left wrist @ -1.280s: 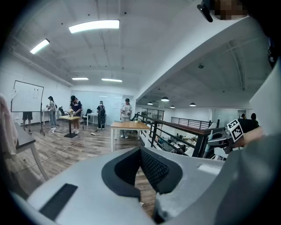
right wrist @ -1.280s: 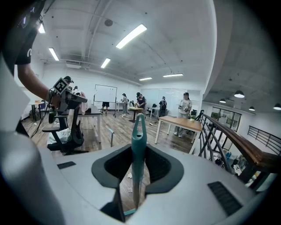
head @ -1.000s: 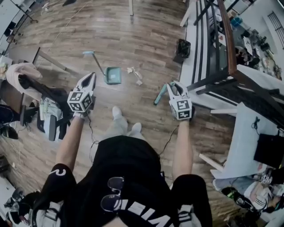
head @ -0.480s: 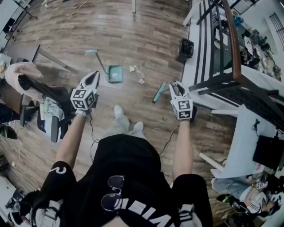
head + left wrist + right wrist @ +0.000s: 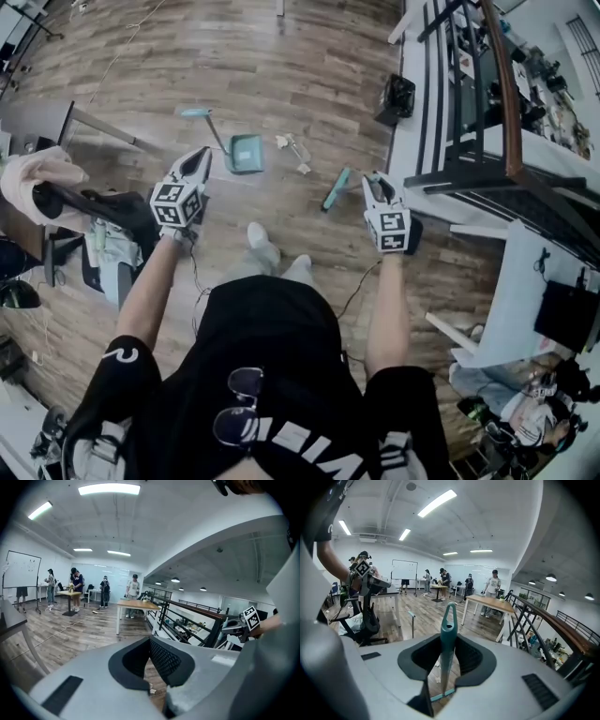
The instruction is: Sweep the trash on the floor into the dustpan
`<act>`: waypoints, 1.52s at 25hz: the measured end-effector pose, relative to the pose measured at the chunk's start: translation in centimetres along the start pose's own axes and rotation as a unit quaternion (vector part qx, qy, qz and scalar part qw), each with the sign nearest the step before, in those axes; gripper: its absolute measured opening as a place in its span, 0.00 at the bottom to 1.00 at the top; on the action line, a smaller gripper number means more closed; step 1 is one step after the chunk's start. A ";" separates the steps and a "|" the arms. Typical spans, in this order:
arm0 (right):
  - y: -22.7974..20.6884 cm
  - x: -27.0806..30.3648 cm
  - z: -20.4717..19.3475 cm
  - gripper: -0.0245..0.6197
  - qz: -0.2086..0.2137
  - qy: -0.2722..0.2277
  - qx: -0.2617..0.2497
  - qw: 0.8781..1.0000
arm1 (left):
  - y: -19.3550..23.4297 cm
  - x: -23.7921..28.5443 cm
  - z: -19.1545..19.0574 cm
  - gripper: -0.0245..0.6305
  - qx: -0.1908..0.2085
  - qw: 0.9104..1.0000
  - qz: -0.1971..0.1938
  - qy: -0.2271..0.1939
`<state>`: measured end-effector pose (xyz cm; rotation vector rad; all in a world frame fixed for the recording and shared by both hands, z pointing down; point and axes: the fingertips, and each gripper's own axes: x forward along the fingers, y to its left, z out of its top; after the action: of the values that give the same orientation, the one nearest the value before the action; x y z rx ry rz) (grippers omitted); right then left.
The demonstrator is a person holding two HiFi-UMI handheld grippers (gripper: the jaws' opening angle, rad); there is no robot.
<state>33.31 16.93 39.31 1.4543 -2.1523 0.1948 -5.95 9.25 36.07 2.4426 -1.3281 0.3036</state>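
Trash (image 5: 292,150) on floor (image 5: 281,75) beside dustpan (image 5: 244,153); broom (image 5: 335,190) in jaws of right gripper (image 5: 374,178)

The trash (image 5: 292,150) by the dustpan (image 5: 245,154) is too small to tell what the scraps are. In the right gripper view the broom (image 5: 448,634) drops behind the right gripper (image 5: 449,660), only a sliver of its head showing

Bright, even light from ceiling strip lamps (image 5: 108,489). Soft sheen on far wooden floor (image 5: 281,56); shadows faint. Heavy fisheye bending, dark corners in gripper views. Head view slightly soft.
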 end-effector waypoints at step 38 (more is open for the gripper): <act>-6.4 16.6 1.7 0.17 0.048 0.008 0.035 0.998 | 5.6 13.1 2.3 0.04 -0.011 0.998 0.045 0.051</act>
<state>33.87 0.03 45.08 1.3835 -2.2247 0.3169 -3.50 -4.57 39.53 2.3200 -1.3922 0.4269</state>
